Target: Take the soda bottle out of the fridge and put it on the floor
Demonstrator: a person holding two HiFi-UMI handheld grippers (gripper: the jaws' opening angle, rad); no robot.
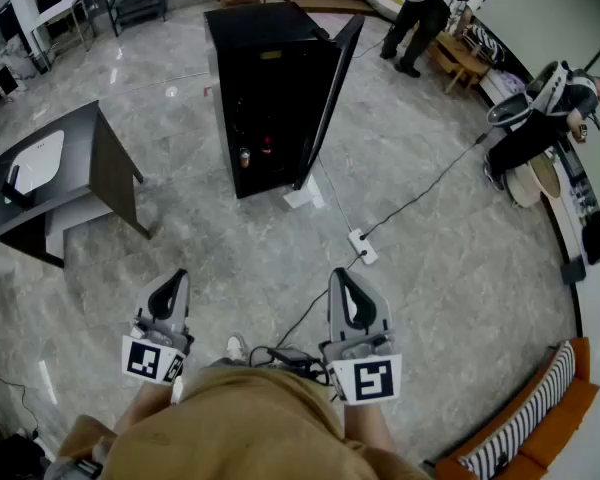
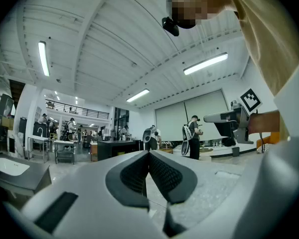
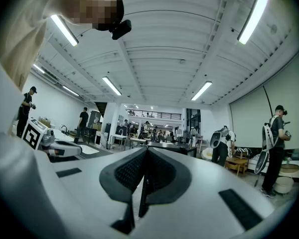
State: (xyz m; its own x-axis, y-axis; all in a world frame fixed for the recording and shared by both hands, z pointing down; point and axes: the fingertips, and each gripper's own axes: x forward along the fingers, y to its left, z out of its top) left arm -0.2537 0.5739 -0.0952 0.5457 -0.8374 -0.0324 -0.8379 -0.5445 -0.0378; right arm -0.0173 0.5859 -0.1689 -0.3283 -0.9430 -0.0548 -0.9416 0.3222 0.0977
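Note:
A black fridge [image 1: 265, 88] stands on the grey marble floor ahead, its door [image 1: 332, 83] swung open to the right. Low inside it I see a dark bottle with a red label [image 1: 267, 148] and a smaller bottle [image 1: 245, 156] beside it. Both grippers are held close to my body, far short of the fridge. My left gripper [image 1: 176, 280] [image 2: 148, 156] is shut with nothing between its pads. My right gripper [image 1: 341, 278] [image 3: 146, 151] is also shut and empty. Both point level toward the fridge.
A dark table [image 1: 90, 163] carrying a white tray [image 1: 32, 160] stands at the left. A power strip [image 1: 363, 246] and its cable lie on the floor between me and the fridge. People stand at the far right, and an orange sofa [image 1: 545, 418] sits at the lower right.

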